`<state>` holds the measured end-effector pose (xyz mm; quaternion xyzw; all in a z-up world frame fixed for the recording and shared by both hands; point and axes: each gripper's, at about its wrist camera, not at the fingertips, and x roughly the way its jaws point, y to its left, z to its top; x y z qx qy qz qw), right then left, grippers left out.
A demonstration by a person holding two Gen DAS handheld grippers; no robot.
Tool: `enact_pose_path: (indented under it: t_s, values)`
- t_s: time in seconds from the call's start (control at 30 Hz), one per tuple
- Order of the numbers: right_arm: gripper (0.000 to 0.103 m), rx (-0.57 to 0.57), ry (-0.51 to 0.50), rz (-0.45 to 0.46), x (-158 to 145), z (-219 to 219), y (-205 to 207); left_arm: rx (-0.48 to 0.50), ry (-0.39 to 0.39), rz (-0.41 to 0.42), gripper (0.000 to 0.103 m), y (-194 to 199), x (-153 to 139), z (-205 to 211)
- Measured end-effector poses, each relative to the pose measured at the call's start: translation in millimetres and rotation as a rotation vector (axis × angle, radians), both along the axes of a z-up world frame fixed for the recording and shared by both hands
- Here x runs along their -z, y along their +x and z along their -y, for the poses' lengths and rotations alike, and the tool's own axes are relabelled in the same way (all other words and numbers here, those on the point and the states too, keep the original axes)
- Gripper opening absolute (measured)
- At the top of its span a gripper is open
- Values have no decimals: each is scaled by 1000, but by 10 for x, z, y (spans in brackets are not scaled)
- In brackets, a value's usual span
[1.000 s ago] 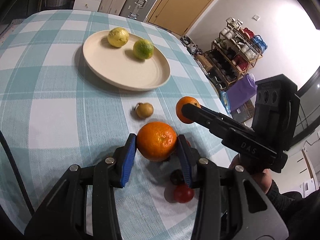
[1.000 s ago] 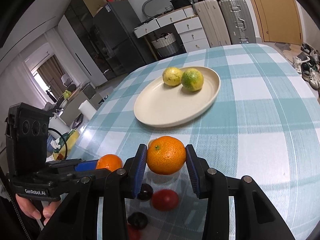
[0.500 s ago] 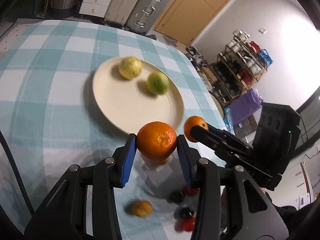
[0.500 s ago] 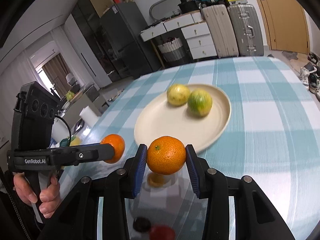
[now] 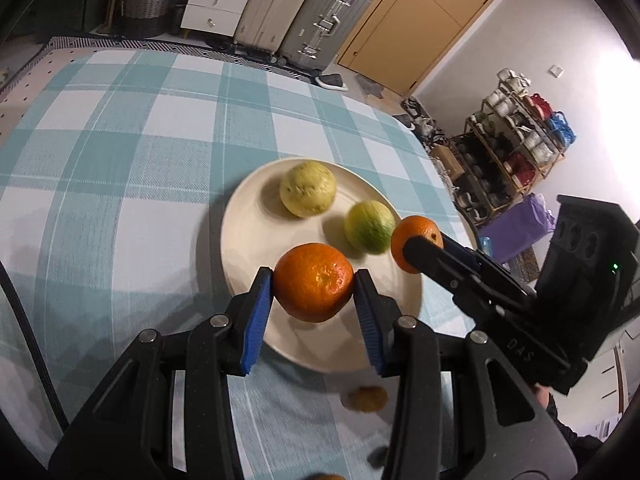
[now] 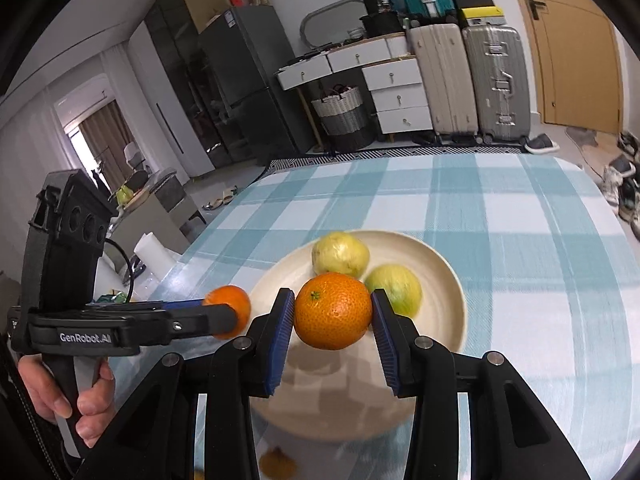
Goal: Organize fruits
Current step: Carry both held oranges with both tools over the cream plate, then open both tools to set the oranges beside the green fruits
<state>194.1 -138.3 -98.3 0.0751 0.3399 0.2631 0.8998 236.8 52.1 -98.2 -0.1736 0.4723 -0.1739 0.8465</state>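
Observation:
My left gripper [image 5: 314,282] is shut on an orange [image 5: 314,281] and holds it above the near part of the cream plate [image 5: 248,240]. My right gripper [image 6: 333,311] is shut on a second orange [image 6: 333,310], also over the plate [image 6: 444,276]. The plate holds a yellow fruit [image 5: 307,193] [image 6: 340,255] and a green-yellow citrus [image 5: 369,226] [image 6: 396,287]. The right gripper's orange [image 5: 416,236] shows in the left wrist view at the plate's right rim. The left gripper's orange [image 6: 228,304] shows in the right wrist view beside the plate's left rim.
The table has a teal and white checked cloth [image 5: 120,152]. A small brown fruit [image 5: 365,398] [image 6: 278,462] lies on the cloth just in front of the plate. Suitcases, drawers and a shoe rack stand beyond the table edges.
Both grippers have lifted their oranges off the cloth and carried them forward over the plate. The small fruits left on the cloth have dropped behind and below the grippers.

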Motion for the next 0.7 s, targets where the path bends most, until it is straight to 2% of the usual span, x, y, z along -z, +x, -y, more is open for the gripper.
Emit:
enact_pose_path:
  t_s: [0.13,0.43,0.7]
  values:
    - [40,-16,-72,37,2,-169,105,-1,-7,-13,38,159,42,-11]
    - [40,-49,-104,-8,210,-377,290,-27,-43,-37,38,390,159,-76]
    - [40,-42,-135,-12,287,-441,352,-30,-53,-52,38,483,217,-6]
